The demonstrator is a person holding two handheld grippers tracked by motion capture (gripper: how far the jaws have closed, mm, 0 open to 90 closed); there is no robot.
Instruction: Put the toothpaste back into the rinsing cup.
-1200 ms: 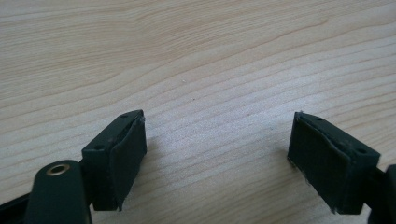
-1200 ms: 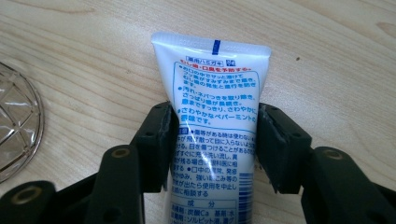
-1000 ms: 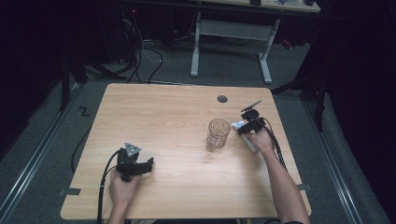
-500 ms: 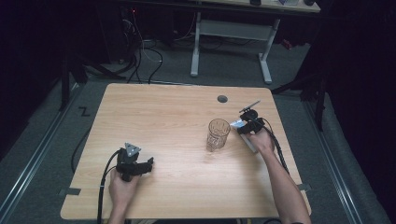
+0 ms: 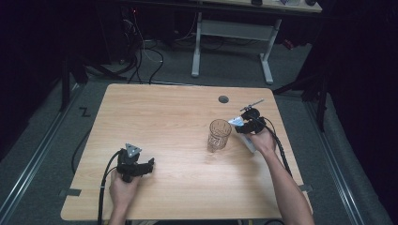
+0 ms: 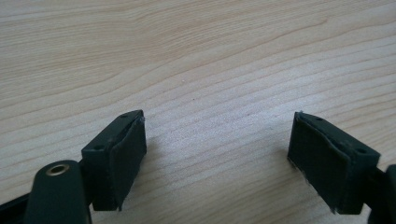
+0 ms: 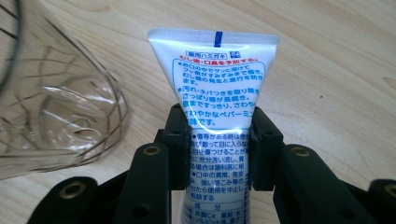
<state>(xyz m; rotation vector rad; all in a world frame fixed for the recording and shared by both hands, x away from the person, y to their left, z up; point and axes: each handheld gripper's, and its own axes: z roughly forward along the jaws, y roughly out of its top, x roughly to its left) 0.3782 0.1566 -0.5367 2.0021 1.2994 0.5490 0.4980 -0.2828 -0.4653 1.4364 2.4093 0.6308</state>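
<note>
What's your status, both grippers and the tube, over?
Right gripper shut on the white tube, crimped end forward, beside the clear glass. Left gripper open over bare table. Nothing between tube and glass.

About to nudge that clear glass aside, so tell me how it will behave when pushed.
The glass stands upright and looks taller than wide, so a push near the rim could tip it; push low. It looks empty and thin-walled, so probably light and likely to slide easily on the smooth wooden table. If it falls it may roll, and being glass, may break.
</note>
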